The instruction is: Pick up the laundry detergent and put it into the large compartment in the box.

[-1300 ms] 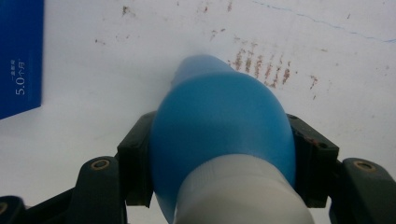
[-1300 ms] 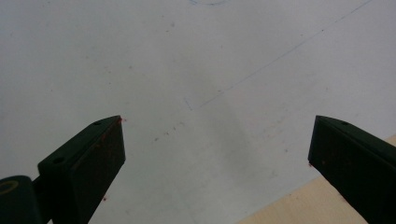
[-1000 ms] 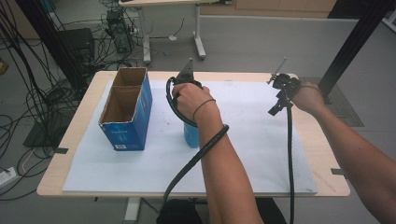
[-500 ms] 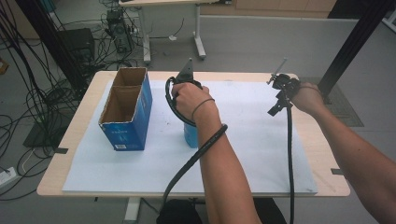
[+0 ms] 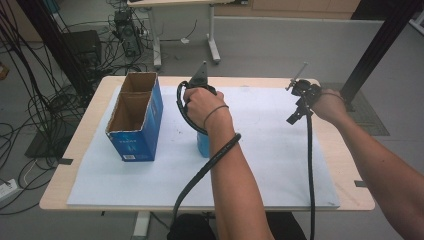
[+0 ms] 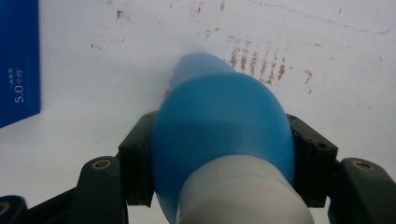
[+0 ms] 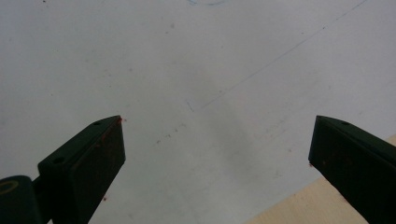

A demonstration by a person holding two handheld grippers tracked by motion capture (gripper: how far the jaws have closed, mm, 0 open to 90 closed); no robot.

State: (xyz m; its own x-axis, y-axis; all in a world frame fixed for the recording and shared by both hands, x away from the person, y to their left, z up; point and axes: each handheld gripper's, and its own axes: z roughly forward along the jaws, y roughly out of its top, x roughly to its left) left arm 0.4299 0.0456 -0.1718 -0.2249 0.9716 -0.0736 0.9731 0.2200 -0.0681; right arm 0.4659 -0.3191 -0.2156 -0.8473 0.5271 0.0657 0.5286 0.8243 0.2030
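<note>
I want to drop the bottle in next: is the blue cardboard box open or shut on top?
Open. The blue cardboard box shows its brown inside from above, with a divider between two compartments.

the bottle (image 6: 219,121) is light blue with a white cap (image 6: 243,191). the box (image 5: 134,116) at the left of the high view is blue outside with white print and brown inside. the worktop (image 5: 345,150) is pale wood under a white sheet (image 5: 270,145) speckled with reddish-brown marks. both hand-held grippers have black jaws.
</note>
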